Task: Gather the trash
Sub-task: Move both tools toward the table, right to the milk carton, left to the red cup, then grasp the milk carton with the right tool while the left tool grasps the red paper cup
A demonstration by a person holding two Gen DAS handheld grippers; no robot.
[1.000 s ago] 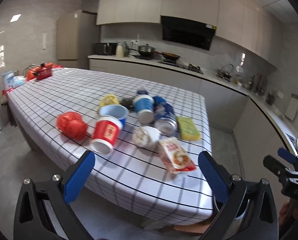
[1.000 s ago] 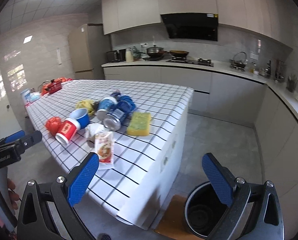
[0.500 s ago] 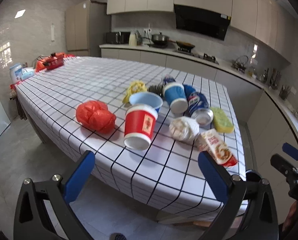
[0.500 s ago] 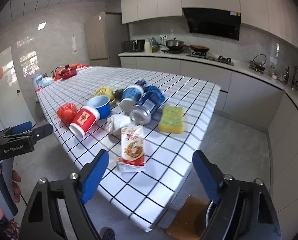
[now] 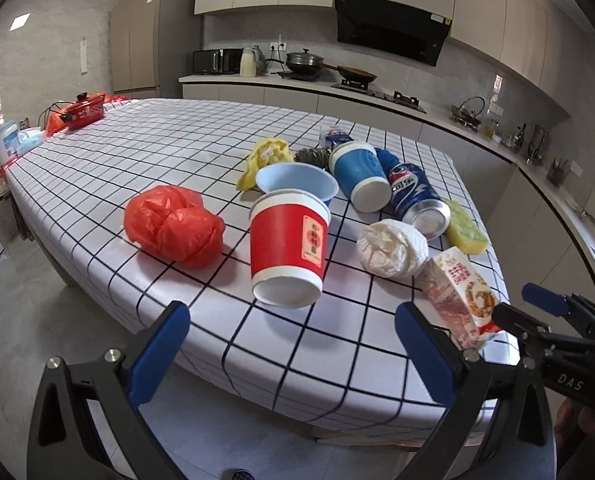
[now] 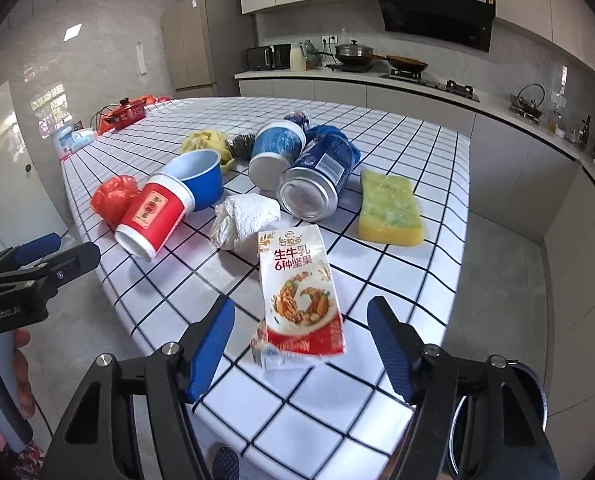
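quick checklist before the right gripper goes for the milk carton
1. Right gripper open, jaws just been closing: ok.
2. Milk carton lined up between the fingers, not yet pressed: ok.
3. Carton free of the paper wad behind it: cannot tell, they look very close.
4. Left gripper clear of the carton, open, aimed at the red cup: ok.
5. Bin within reach below the table edge: cannot tell, mostly hidden.
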